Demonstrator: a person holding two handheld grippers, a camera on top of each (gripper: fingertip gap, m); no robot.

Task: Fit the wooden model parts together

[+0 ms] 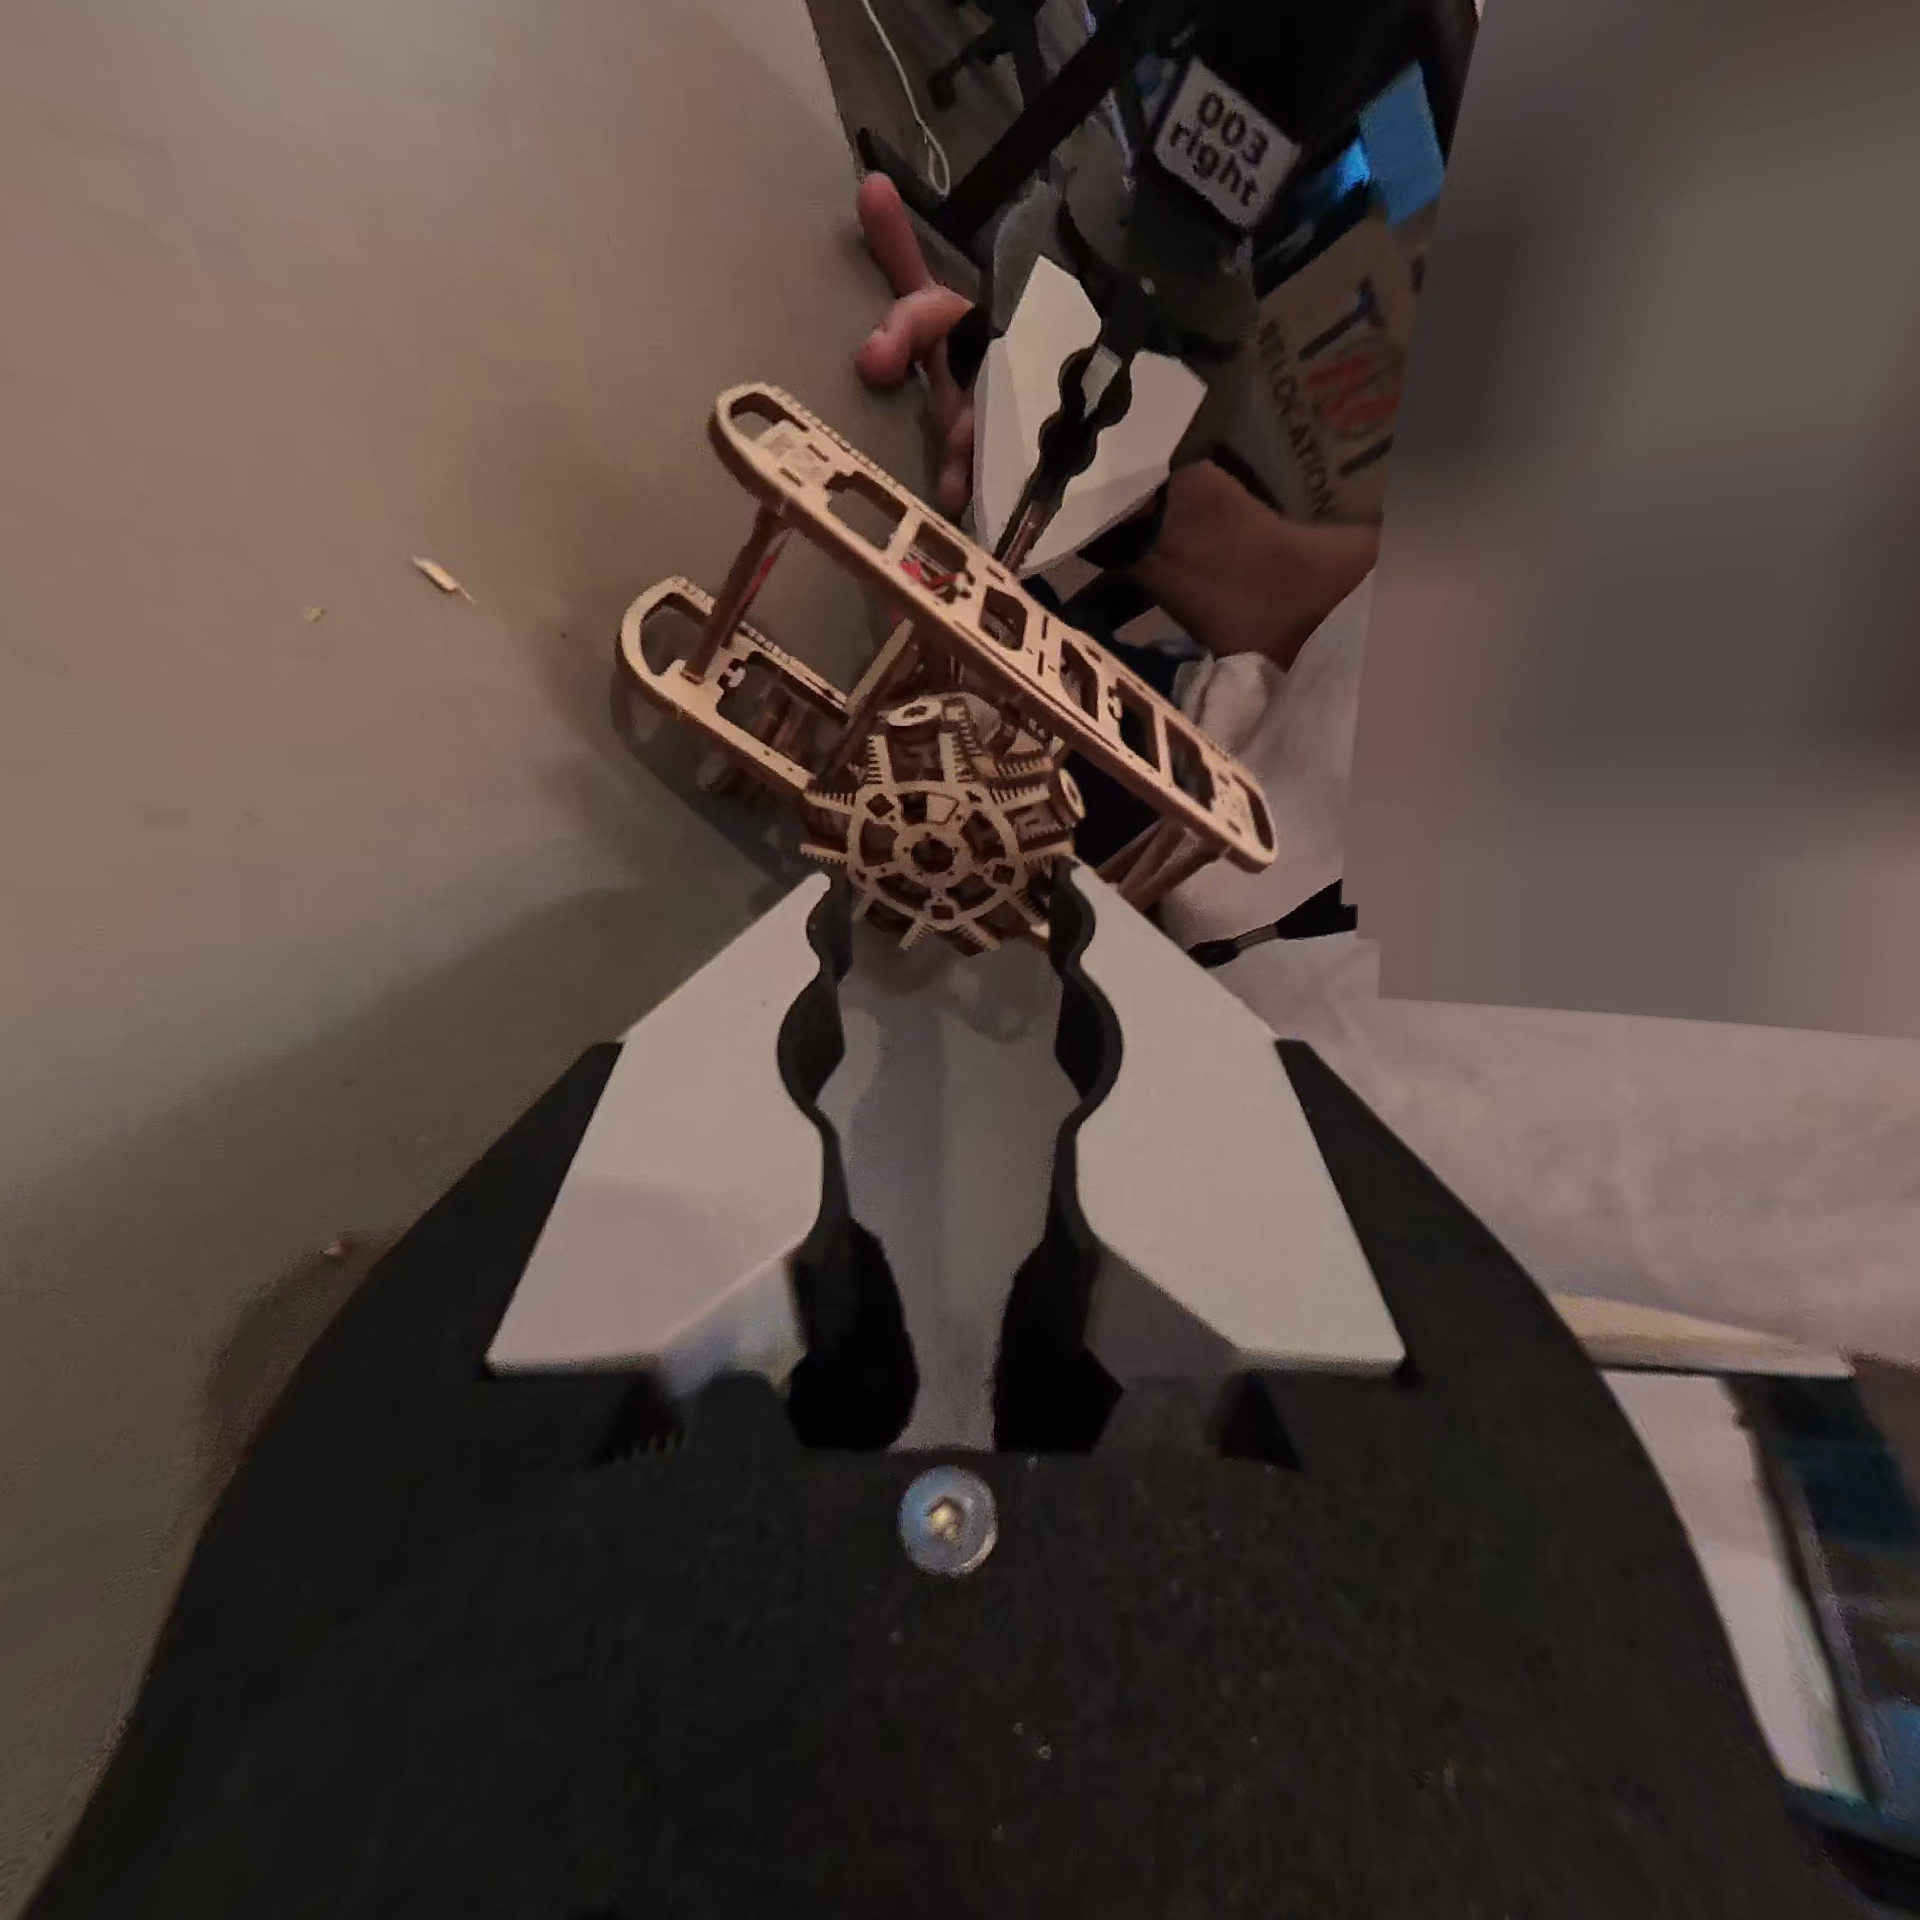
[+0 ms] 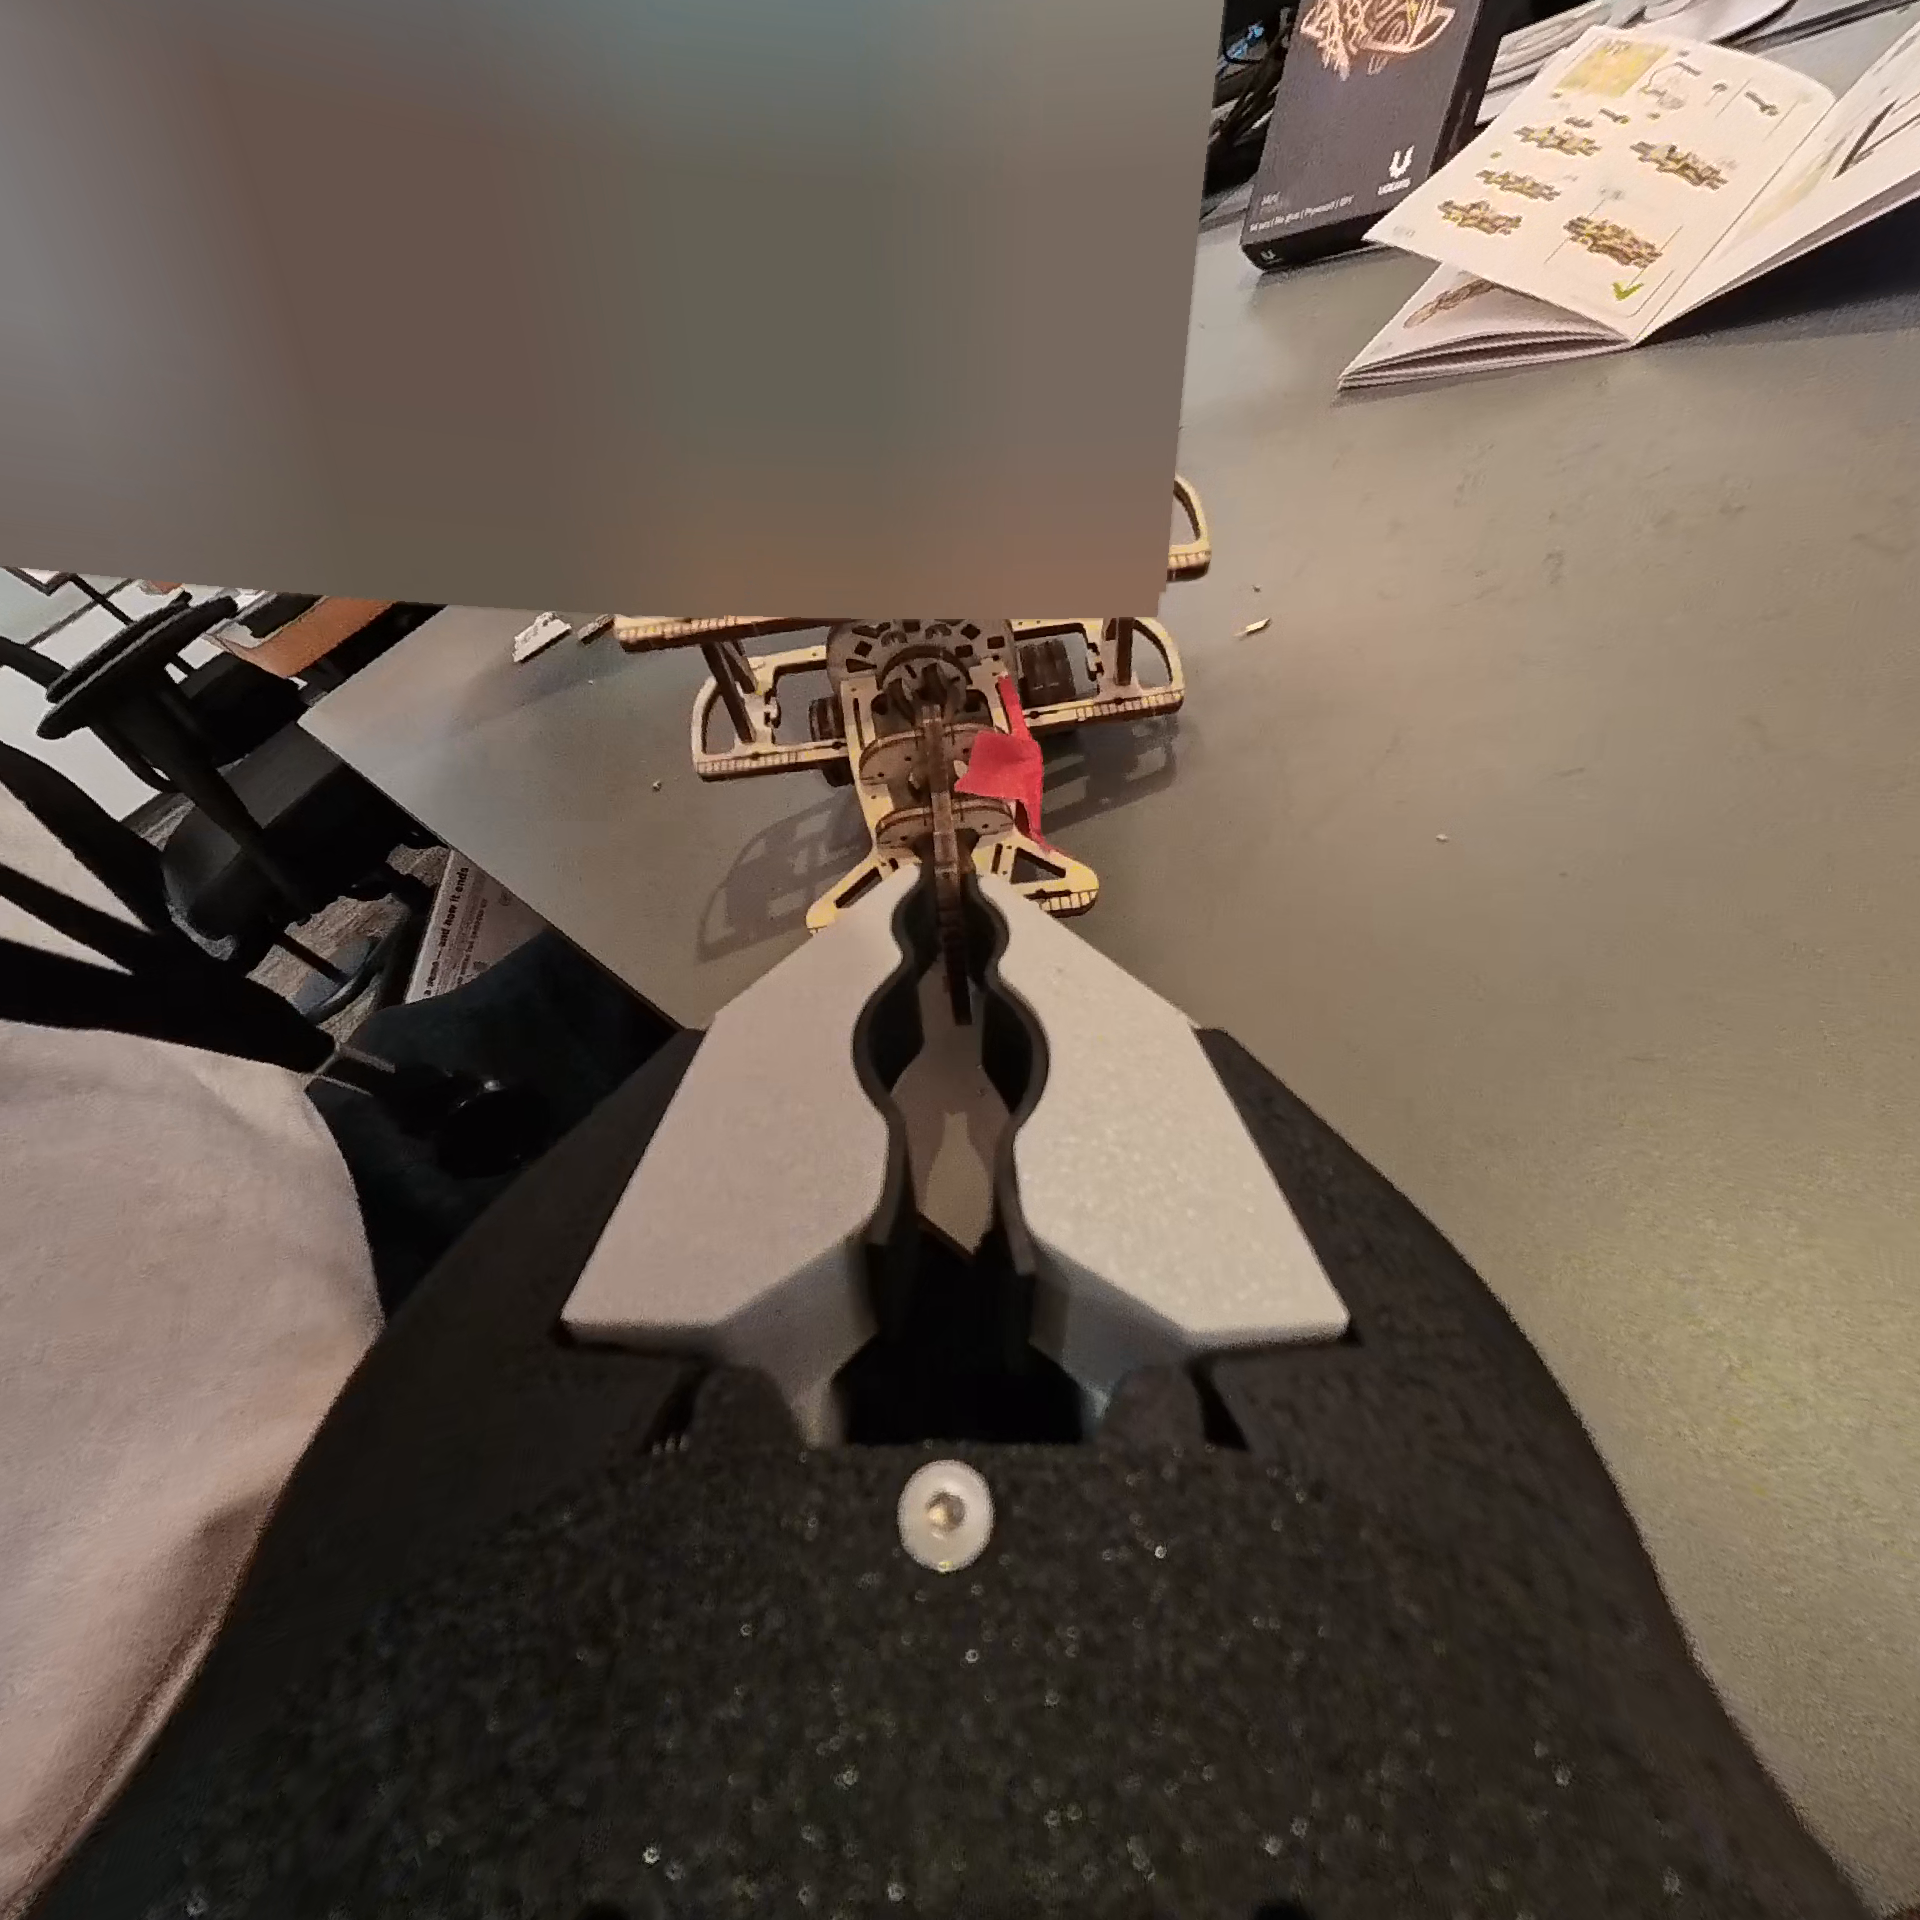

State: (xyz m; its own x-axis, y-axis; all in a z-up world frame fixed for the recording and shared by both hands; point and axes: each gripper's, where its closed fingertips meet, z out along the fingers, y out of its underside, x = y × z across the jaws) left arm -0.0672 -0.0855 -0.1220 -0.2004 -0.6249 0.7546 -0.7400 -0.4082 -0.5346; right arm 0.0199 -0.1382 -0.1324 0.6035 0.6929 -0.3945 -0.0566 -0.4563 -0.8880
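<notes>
A wooden biplane model [image 1: 1039,644] sits tilted over the grey table [image 1: 312,727]. My left gripper [image 1: 945,896] has its black pads on either side of the model's round engine nose [image 1: 930,847] and is shut on it. My right gripper [image 2: 951,899] is shut on the thin upright tail fin [image 2: 948,862] of the same model [image 2: 748,743]. It also shows in the left wrist view [image 1: 1039,530], behind the upper wing. A red scrap [image 2: 1003,774] sticks out of the fuselage. A blurred patch hides the left gripper in the right wrist view.
An open instruction booklet [image 2: 1621,187] and a black box [image 2: 1371,114] lie at the table's far right. The table edge [image 2: 499,862] runs diagonally on the left, with a black chair base [image 2: 156,727] beyond it. Small wood chips [image 2: 1252,627] dot the table. A person's hand [image 1: 904,312] holds the right gripper.
</notes>
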